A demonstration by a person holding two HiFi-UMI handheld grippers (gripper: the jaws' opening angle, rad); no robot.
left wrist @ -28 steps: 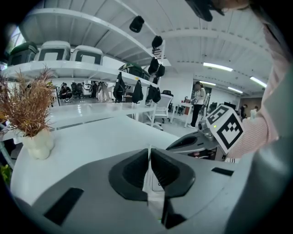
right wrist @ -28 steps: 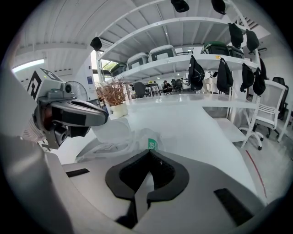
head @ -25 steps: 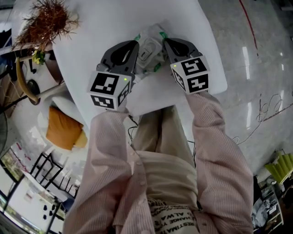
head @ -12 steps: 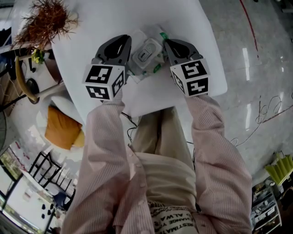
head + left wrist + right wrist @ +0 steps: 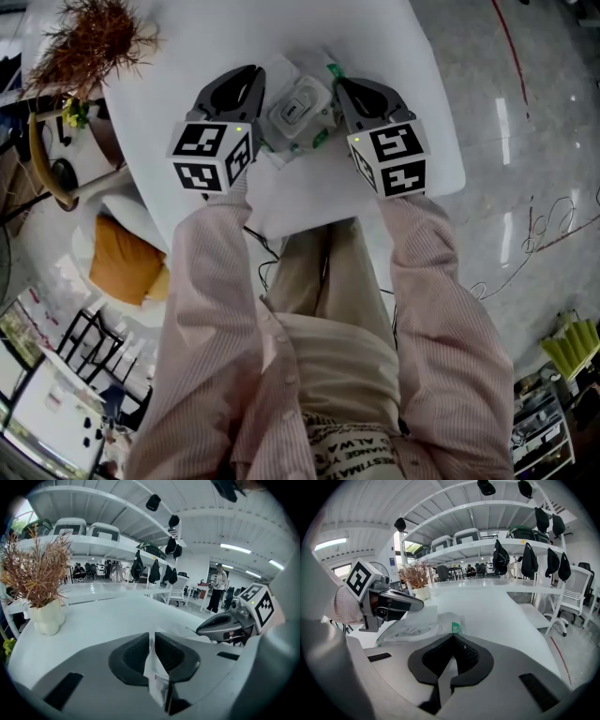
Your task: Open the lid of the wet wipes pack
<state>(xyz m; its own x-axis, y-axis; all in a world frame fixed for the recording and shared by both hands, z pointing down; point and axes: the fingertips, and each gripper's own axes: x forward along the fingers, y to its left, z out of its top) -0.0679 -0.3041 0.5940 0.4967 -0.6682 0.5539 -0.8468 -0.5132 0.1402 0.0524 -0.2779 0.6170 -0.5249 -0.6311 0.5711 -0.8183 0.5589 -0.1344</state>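
Two tools meet over a white desk (image 5: pixel 384 56); at the far left a dried plant (image 5: pixel 94 42) stands in a pale pot (image 5: pixel 47 618), well apart from them; next, the left tool (image 5: pixel 151 638), its jaws having just eased slightly wider, pinches a thin white fold of the wrapper; the wet wipes pack (image 5: pixel 298 114) lies on the desk between both tools, its lid (image 5: pixel 296 103) facing up; the right tool (image 5: pixel 452 638) is clamped on the pack's right edge, just beside a green mark (image 5: pixel 455 628).

Just-loosened left claw (image 5: pixel 152 635) on pack edge (image 5: pixel 157 679)
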